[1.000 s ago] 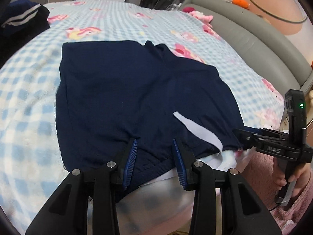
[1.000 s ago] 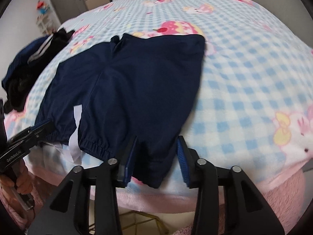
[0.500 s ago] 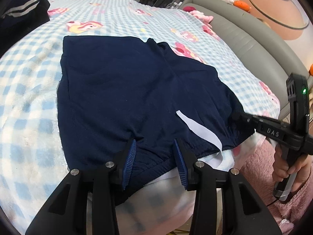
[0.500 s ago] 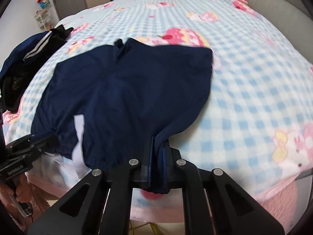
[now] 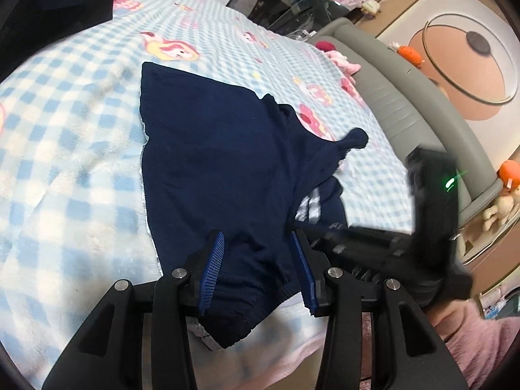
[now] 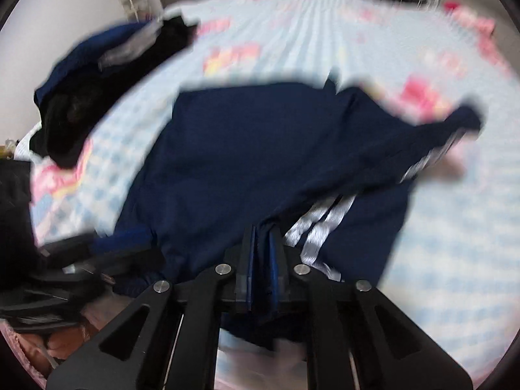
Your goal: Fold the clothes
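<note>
A pair of navy shorts [image 5: 221,162] lies on the bed [image 5: 71,149] near its front edge, over a blue-and-white checked blanket printed with pink cartoon figures. The waistband hangs just past that edge. One leg of the shorts is lifted and drawn across the rest, so its underside with white side stripes [image 6: 321,224] shows, and its far corner [image 5: 356,138] stands up in a twisted point toward the right side of the bed.

The right gripper [image 6: 261,273] has its blue pads clamped narrow on a fold of the navy fabric at the front edge; the right wrist view is smeared by motion. The left gripper [image 5: 258,266] stands half wide with its jaws opening; the waistband cloth lies between the blue pads [image 5: 213,266], which do not press on it.

A pile of dark clothes [image 6: 97,91] with pale stripes sits at the far left corner of the bed. A grey padded headboard [image 5: 406,110] runs along the right side, with small plush toys [image 5: 411,53] on it.

No brand, label or writing can be read on the shorts or either gripper here.
</note>
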### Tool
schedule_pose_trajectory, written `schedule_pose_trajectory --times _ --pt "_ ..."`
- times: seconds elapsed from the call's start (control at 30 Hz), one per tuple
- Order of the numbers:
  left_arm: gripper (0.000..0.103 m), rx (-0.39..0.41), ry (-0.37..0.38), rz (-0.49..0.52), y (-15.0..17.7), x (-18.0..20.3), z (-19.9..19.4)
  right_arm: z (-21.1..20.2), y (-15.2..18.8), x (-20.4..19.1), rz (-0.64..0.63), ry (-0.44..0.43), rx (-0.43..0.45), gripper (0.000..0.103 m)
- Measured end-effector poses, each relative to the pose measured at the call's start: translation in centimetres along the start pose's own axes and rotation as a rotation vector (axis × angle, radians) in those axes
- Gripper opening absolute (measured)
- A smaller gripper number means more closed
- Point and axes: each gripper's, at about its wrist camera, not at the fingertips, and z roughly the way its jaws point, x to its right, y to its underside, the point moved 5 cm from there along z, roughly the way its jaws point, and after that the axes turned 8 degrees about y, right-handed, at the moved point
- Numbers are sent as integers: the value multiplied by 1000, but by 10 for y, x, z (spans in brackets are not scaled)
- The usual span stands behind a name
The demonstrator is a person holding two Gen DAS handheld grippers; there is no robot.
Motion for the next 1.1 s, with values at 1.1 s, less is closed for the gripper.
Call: schedule_pose_trajectory --times 1.1 --pt "18 -255 102 -147 14 60 91 -39 62 103 252 -215 190 53"
